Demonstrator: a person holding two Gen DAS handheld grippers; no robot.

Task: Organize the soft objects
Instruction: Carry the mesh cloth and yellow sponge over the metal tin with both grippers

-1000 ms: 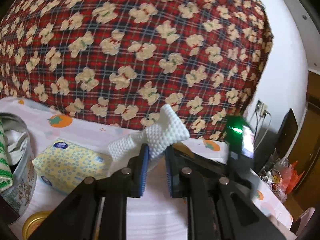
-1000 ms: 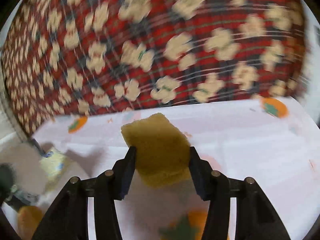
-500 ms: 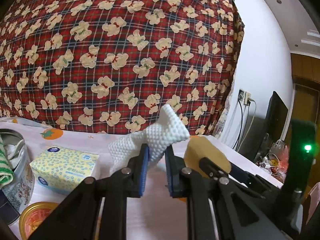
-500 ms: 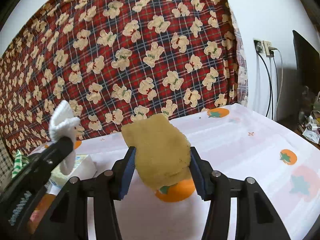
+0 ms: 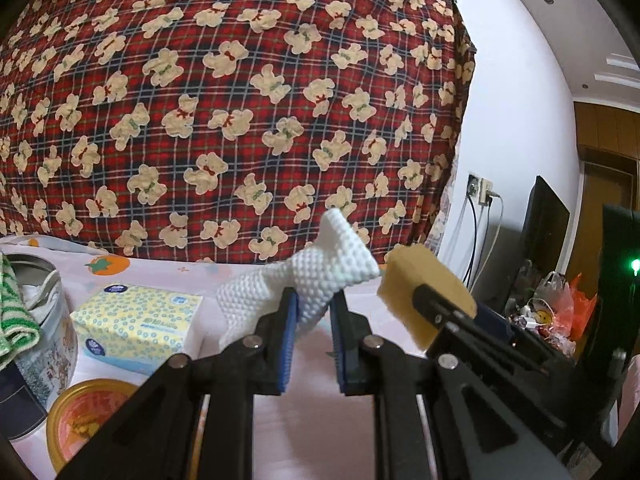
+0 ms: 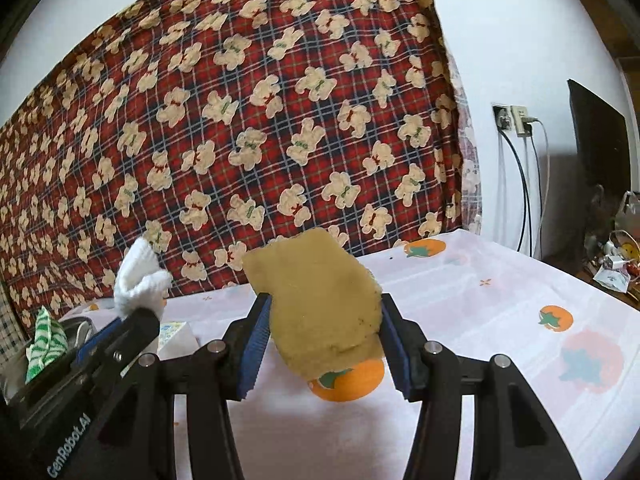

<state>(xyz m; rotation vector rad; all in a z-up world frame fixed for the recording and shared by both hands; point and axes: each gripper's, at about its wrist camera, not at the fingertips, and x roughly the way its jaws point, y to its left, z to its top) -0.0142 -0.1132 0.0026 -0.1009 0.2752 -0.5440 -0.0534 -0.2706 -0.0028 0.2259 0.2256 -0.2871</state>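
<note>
My left gripper (image 5: 314, 308) is shut on a white waffle-textured cloth (image 5: 320, 276) and holds it above the table. My right gripper (image 6: 322, 320) is shut on a tan sponge (image 6: 316, 300), also held above the table. The sponge (image 5: 424, 280) and right gripper show at the right of the left wrist view. The white cloth (image 6: 138, 276) in the left gripper shows at the left of the right wrist view. A round tin (image 5: 40, 328) at the left holds a green striped cloth (image 5: 12, 312) and pale fabric.
The table has a pink cloth with orange tomato prints (image 6: 500, 320). A yellow tissue pack (image 5: 136, 326) lies left of the grippers, an orange-lidded can (image 5: 88, 412) in front of it. A red teddy-bear plaid fabric (image 5: 240, 100) hangs behind. A dark screen (image 6: 596, 140) and clutter are at right.
Both grippers have drawn side by side and steadied, each still holding its object. The right gripper swung right out of a blurred sweep; the sponge now appears beside the white cloth.
</note>
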